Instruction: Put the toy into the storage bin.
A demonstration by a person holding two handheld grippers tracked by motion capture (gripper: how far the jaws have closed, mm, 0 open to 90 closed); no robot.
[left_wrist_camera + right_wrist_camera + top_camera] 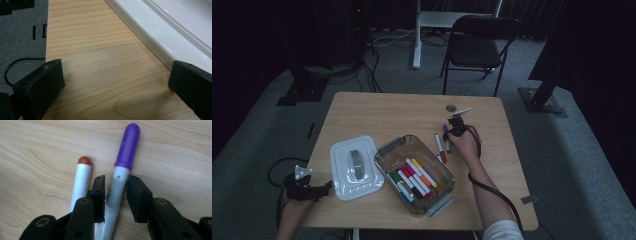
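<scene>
Right gripper [115, 195] is down on the tabletop [377, 112], just past the far right corner of the clear plastic box [388, 149]. In the right gripper view its jaws straddle the white barrel of the purple-capped marker [120, 180]; the left pad touches or nearly touches the barrel, a thin gap shows on the right pad, so the marker sits between the jaws, not yet clamped. The marker lies flat on the wood. Just beside it, outside the left jaw, lies a red-capped marker [82, 178], roughly parallel.

In the high view the right hand [464, 142] covers most of the gripper; both markers lie just off the box's far right corner, between the box and the hand.

The box holds a loose row of coloured markers [414, 177], its grey latches folded out at both ends. The white lid [343, 172] with grey handle lies flat, just left of the box.

Left gripper [115, 82] rests at the near left tabletop edge, beside the lid's near left corner, jaws wide apart with bare wood between them.

A small round grey object [451, 107] sits beyond the right hand, farther from the box.
</scene>
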